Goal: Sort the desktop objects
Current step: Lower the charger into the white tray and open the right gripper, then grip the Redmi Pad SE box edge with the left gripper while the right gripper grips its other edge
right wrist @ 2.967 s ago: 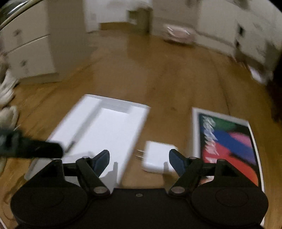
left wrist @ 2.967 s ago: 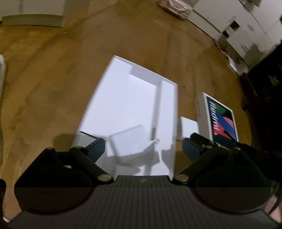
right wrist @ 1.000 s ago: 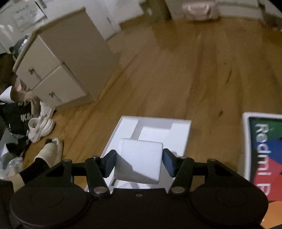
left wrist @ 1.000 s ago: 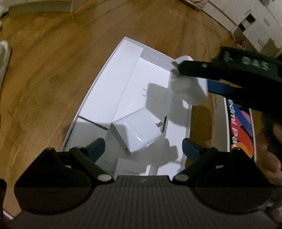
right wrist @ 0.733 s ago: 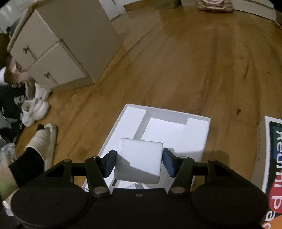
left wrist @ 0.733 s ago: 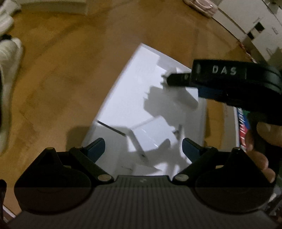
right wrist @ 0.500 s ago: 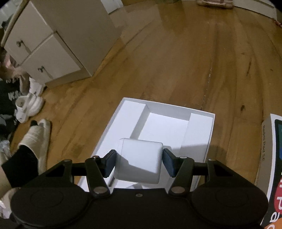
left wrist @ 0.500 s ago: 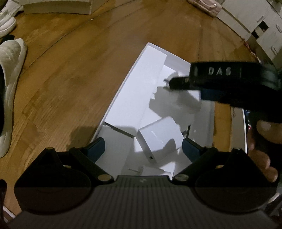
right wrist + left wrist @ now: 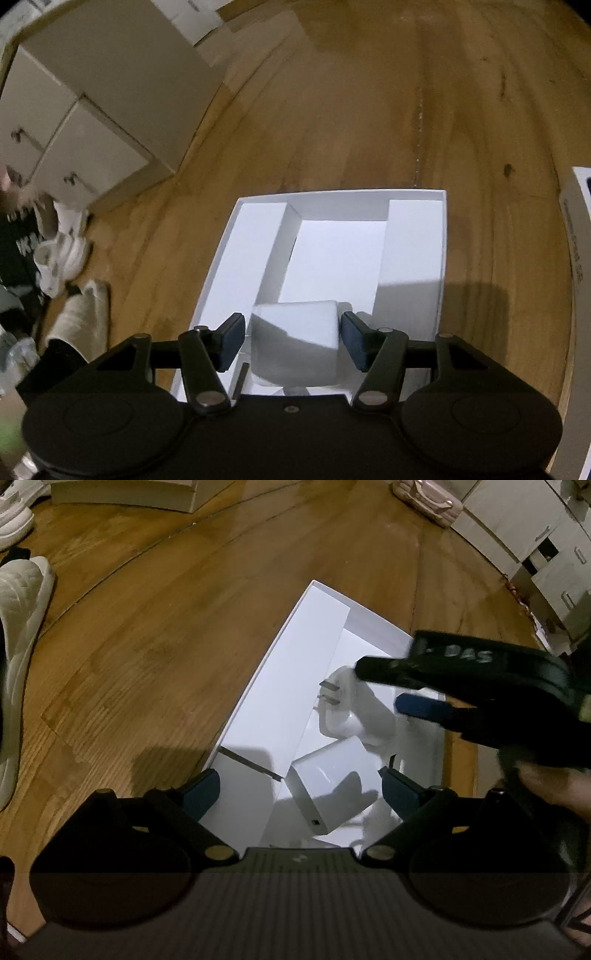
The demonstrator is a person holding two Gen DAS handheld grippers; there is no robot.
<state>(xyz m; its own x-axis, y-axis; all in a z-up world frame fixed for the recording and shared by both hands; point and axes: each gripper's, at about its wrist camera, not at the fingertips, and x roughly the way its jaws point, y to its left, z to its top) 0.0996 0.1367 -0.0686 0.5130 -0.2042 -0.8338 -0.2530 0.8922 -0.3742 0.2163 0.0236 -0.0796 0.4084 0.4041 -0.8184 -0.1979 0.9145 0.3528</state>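
Note:
A white open box (image 9: 295,686) with compartments lies on the wooden floor; it also shows in the right wrist view (image 9: 413,229). One white charger (image 9: 332,786) lies inside it near my left gripper (image 9: 301,788), which is open and empty above the box's near end. My right gripper (image 9: 291,338) hangs over the box with its fingers slightly parted from a second white charger (image 9: 295,339), which sits low in the box between them. In the left wrist view that charger (image 9: 351,705) shows its prongs pointing left, with the right gripper (image 9: 388,686) over it.
A colourful Redmi box edge (image 9: 580,295) lies right of the white box. White drawers (image 9: 74,122) stand at the left, with shoes (image 9: 62,254) and a slipper (image 9: 18,627) on the floor. White cabinets (image 9: 535,535) stand at the far right.
My right gripper has lowered the second charger into the box and its fingers have parted from it. The left gripper has drawn back slightly and stays open.

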